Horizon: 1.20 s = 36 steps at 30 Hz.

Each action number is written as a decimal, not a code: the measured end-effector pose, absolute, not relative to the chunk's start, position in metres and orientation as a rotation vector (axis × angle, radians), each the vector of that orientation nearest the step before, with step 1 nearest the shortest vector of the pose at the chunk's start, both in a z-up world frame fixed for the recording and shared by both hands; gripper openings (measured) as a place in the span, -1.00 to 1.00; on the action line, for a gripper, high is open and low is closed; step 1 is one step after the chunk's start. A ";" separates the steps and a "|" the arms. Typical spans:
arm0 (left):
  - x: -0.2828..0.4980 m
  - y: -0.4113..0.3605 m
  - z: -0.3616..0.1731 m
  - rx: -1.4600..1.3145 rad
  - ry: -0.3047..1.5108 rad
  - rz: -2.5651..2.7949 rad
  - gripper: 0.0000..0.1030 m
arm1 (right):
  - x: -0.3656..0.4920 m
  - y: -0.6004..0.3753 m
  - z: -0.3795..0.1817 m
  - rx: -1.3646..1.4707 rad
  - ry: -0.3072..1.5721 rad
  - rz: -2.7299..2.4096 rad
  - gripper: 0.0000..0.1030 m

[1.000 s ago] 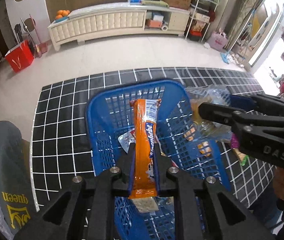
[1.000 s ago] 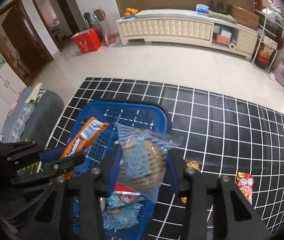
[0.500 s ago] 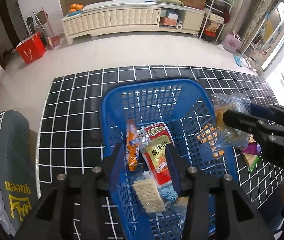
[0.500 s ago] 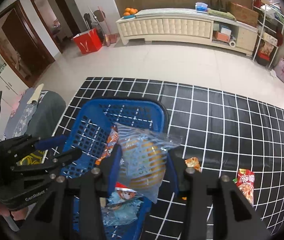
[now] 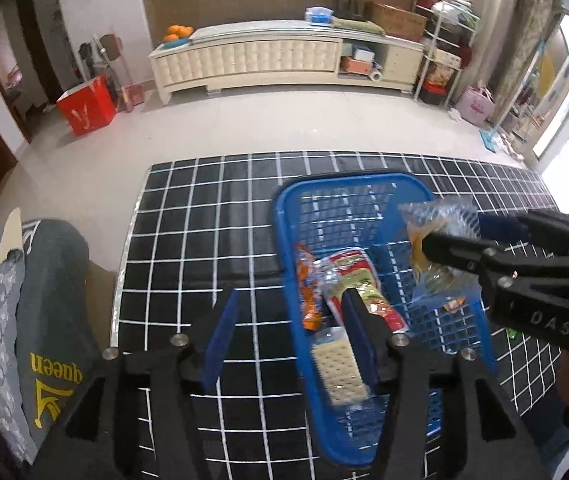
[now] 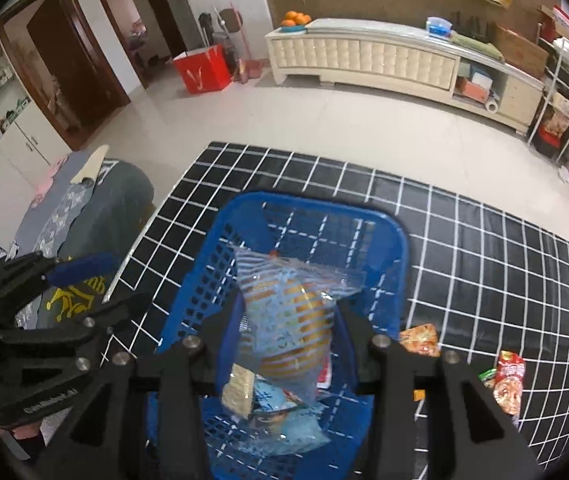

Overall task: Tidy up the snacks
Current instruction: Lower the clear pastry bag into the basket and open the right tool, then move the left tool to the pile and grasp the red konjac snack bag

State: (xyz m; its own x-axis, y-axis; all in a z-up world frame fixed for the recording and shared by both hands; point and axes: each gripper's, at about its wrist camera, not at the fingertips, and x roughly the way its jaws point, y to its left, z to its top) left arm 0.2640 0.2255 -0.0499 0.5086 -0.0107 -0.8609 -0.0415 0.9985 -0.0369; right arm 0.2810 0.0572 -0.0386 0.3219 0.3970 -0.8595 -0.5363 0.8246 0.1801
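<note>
A blue plastic basket (image 5: 316, 192) (image 6: 388, 224) stands on the black grid mat. Inside lie an orange snack bar (image 5: 308, 292), a red and green packet (image 5: 368, 284) and a cracker pack (image 5: 340, 368). My left gripper (image 5: 290, 320) is open and empty, over the basket's left rim. My right gripper (image 6: 290, 320) is shut on a clear bag of orange snacks (image 6: 292, 320) (image 5: 436, 240) and holds it above the basket.
Loose snack packets (image 6: 508, 376) (image 6: 418, 338) lie on the mat (image 6: 484, 264) right of the basket. A grey cloth-covered seat (image 5: 40, 304) stands at the left. A white cabinet (image 5: 268, 56) and a red box (image 5: 86, 106) stand far across the floor.
My left gripper let go of the orange snack bar, which now lies in the basket, then opened and drew back left. My right gripper carried the clear bag over the basket.
</note>
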 end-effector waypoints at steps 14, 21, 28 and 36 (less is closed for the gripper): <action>0.272 0.267 -0.097 -0.139 1.108 0.040 -0.01 | 0.296 0.098 -0.099 -0.244 1.183 0.607 -0.07; 0.275 0.265 -0.104 -0.145 1.115 0.032 -0.01 | 0.298 0.109 -0.116 -0.316 1.228 0.581 0.36; 0.260 0.260 -0.091 -0.134 1.109 0.036 -0.01 | 0.280 0.090 -0.082 -0.277 1.184 0.612 0.51; 0.236 0.232 -0.048 -0.131 1.053 0.018 -0.01 | 0.253 0.050 -0.025 -0.250 1.098 0.584 0.52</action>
State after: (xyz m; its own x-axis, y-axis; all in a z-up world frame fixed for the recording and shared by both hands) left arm 0.2357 0.2322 -0.0481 0.4957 -0.0477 -0.8672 -0.0773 0.9921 -0.0988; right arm 0.2527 0.0497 -0.0252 0.3246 0.3194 -0.8903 -0.5595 0.8237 0.0915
